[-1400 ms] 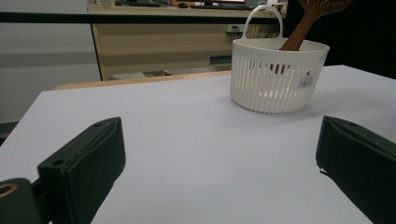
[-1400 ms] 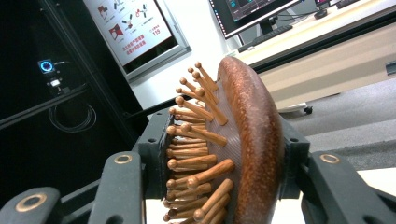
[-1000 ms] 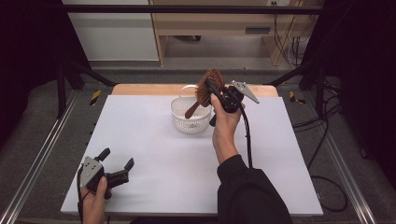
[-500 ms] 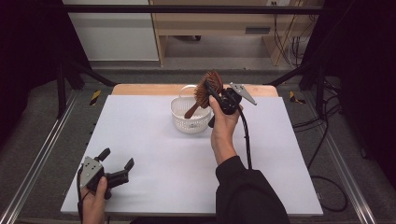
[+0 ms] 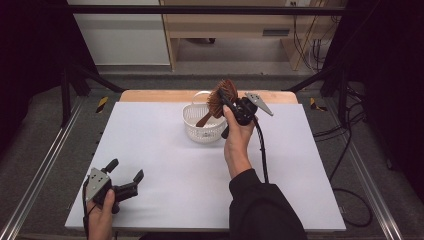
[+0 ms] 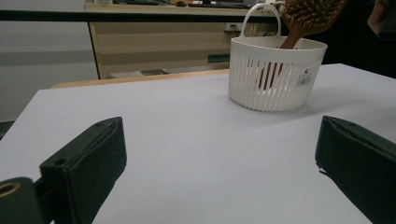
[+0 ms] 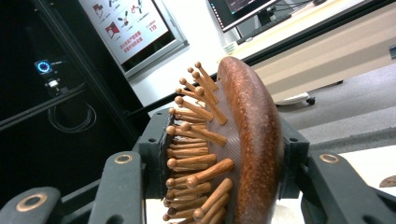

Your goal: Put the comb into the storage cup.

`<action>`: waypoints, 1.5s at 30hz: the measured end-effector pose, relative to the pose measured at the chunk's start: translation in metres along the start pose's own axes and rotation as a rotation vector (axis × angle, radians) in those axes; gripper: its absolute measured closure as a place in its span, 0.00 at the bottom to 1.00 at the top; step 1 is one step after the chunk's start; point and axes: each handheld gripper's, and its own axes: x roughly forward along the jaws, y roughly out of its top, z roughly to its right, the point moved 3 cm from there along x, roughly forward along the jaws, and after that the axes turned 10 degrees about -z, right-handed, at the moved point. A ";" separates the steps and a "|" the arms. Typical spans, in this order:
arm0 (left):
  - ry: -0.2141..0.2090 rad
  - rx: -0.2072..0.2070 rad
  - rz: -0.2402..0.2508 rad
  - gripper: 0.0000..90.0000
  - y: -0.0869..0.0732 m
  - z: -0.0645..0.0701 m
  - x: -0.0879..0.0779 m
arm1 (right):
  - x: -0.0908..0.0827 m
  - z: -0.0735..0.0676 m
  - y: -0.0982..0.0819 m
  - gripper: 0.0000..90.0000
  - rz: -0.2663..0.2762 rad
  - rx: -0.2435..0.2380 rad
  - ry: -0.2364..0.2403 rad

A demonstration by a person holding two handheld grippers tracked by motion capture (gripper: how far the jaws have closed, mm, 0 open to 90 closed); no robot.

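Note:
A brown wooden hairbrush (image 5: 216, 104) hangs tilted over a white slatted basket (image 5: 192, 114) at the far middle of the table, its handle dipping inside the rim. My right gripper (image 5: 226, 100) is shut on the brush head. In the right gripper view the jaws clamp the brush (image 7: 252, 140) from both sides, one pad on the bristle pins and one on the smooth back. My left gripper (image 5: 126, 170) rests open near the table's front left corner with nothing between its fingers. The left gripper view has the basket (image 6: 275, 79) and brush (image 6: 308, 14) ahead on the right.
A white table top (image 5: 165, 165) with a wooden strip (image 5: 150, 96) along its far edge. Metal rails (image 5: 45, 165) run along both sides. Cables (image 5: 345, 150) lie on the floor at the right, and a cabinet (image 5: 220, 30) stands behind the table.
The right gripper with the brush has shifted only slightly over the basket. The left gripper has stayed where it was.

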 end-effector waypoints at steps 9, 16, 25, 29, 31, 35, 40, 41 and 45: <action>-0.006 0.001 -0.003 0.02 0.000 0.001 0.001 | 0.007 -0.001 -0.008 0.56 -0.007 0.003 0.004; -0.008 -0.001 -0.002 0.03 0.000 0.001 0.001 | 0.014 -0.002 -0.017 0.56 -0.016 0.017 0.008; -0.012 -0.001 -0.002 0.03 0.000 0.001 0.001 | 0.021 -0.007 -0.026 0.56 -0.020 0.030 0.021; -0.014 -0.002 -0.002 0.03 0.000 0.001 0.001 | 0.023 -0.006 -0.028 0.56 -0.017 0.037 0.020; -0.014 -0.004 -0.001 0.03 0.000 0.001 0.001 | 0.023 -0.006 -0.029 0.56 -0.014 0.041 0.021; -0.016 -0.002 -0.003 0.03 0.000 0.002 0.001 | 0.023 -0.006 -0.029 0.55 -0.018 0.035 0.024; -0.016 0.000 -0.003 0.03 0.000 0.002 0.001 | 0.021 -0.003 -0.027 0.55 -0.040 0.017 0.038; -0.016 -0.001 -0.003 0.03 0.000 0.002 0.001 | 0.021 -0.002 -0.027 0.55 -0.049 0.018 0.042; -0.016 -0.003 -0.003 0.03 0.000 0.002 0.001 | 0.020 0.003 -0.025 0.54 -0.076 0.001 0.049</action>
